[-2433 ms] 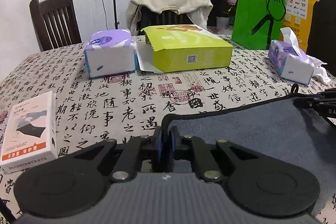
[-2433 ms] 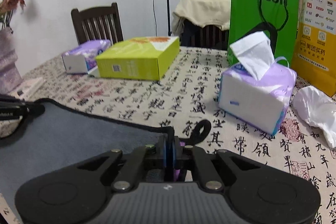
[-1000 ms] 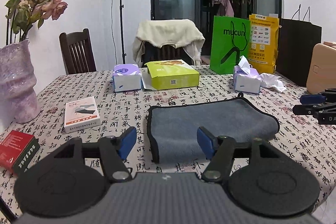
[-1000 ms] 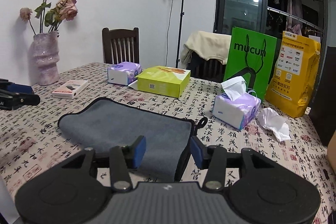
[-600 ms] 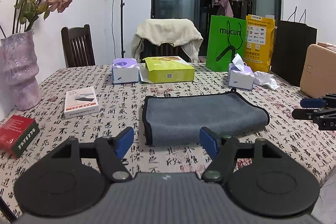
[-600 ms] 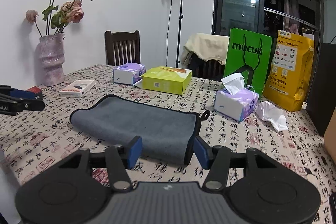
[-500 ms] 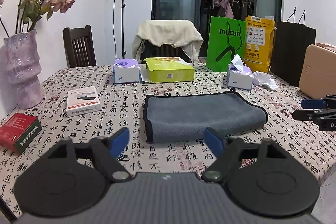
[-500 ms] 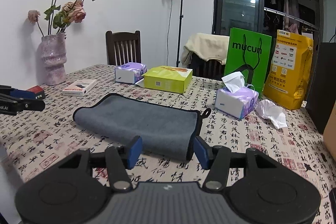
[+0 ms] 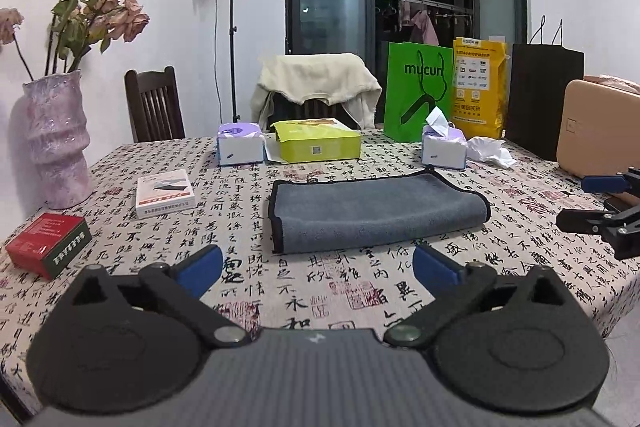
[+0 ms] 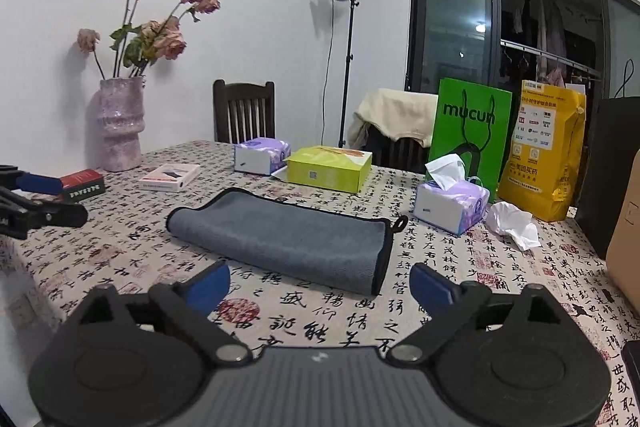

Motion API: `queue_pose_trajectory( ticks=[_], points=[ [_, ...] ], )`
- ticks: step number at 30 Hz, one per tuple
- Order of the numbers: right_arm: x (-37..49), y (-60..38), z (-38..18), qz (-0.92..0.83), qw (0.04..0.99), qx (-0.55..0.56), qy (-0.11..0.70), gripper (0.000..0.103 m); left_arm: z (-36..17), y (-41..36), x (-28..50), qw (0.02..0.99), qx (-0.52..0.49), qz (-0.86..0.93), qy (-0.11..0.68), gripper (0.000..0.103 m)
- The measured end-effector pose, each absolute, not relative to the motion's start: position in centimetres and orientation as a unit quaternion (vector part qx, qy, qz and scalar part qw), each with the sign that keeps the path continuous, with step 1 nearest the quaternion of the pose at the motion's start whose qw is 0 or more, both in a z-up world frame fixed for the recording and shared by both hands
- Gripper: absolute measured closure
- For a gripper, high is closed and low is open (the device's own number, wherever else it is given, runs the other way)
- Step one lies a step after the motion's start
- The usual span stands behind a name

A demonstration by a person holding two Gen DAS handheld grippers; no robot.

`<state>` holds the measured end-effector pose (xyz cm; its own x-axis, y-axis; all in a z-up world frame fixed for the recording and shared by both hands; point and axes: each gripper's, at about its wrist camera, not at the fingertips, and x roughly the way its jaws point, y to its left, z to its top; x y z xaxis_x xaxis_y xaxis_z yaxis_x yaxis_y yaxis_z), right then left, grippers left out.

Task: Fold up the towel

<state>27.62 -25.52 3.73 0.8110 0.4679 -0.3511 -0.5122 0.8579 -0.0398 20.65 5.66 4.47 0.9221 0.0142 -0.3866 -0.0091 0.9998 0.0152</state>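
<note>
A grey towel with black edging (image 9: 372, 211) lies folded flat in a long rectangle on the calligraphy-print tablecloth (image 9: 320, 291); it also shows in the right wrist view (image 10: 288, 235). My left gripper (image 9: 318, 269) is wide open and empty, held back from the towel's near edge. My right gripper (image 10: 320, 285) is wide open and empty, also back from the towel. Each gripper appears at the side of the other's view, the right one (image 9: 600, 215) and the left one (image 10: 36, 203).
At the back stand two purple tissue packs (image 9: 240, 145) (image 9: 444, 147), a green box (image 9: 316, 141), a green bag (image 9: 420, 95) and a yellow bag (image 9: 480, 87). A vase (image 9: 56, 143), a white box (image 9: 164, 193) and a red box (image 9: 48, 245) sit left. A tan case (image 9: 600, 131) is right.
Both grippers let go of the towel, opened wide and pulled back and up from it. The towel now lies folded on the table.
</note>
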Motion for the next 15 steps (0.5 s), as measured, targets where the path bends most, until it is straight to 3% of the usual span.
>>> queue_pose_trajectory(
  ticks=[15],
  points=[
    [24.0, -26.9, 2.8, 0.252, 0.954, -0.056, 0.152, 0.004, 4.2, 4.7, 17.3, 0.983, 0.009, 0.017, 0.183, 0.0]
  ],
)
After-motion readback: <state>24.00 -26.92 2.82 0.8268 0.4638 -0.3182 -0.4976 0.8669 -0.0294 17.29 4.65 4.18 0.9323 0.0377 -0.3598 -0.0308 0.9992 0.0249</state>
